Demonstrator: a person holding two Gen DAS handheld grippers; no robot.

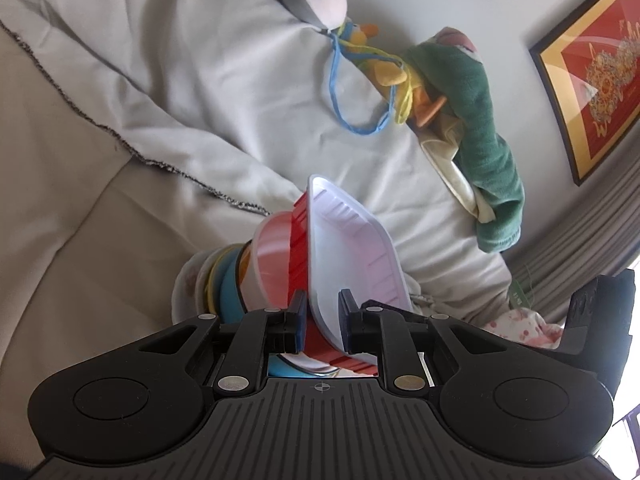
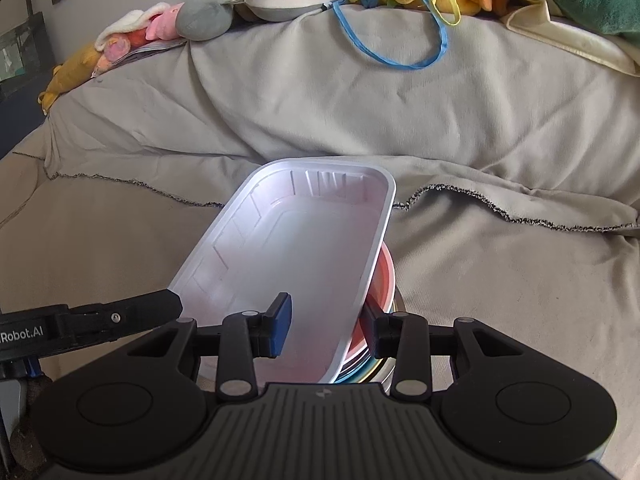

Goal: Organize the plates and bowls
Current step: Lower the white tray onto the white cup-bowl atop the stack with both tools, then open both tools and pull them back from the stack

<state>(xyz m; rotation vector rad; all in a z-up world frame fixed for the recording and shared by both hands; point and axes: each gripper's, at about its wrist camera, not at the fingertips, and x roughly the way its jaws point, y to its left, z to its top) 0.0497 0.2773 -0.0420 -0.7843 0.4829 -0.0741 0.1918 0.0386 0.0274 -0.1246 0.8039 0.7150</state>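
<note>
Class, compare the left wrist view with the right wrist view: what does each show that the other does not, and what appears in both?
Only the left wrist view shows the left tongs shut on the white tray's rim and red outside, plus a red framed picture on the wall.

Only the right wrist view shows the tray's whole inside, with the right tongs shut across its near wall, and pink soft toys.

Both show the white tray, the stacked bowls beneath, the grey blanket and the blue strap.

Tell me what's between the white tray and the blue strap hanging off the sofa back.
Only bare grey blanket lies between the white tray and the blue strap; the right wrist view shows it best.
</note>
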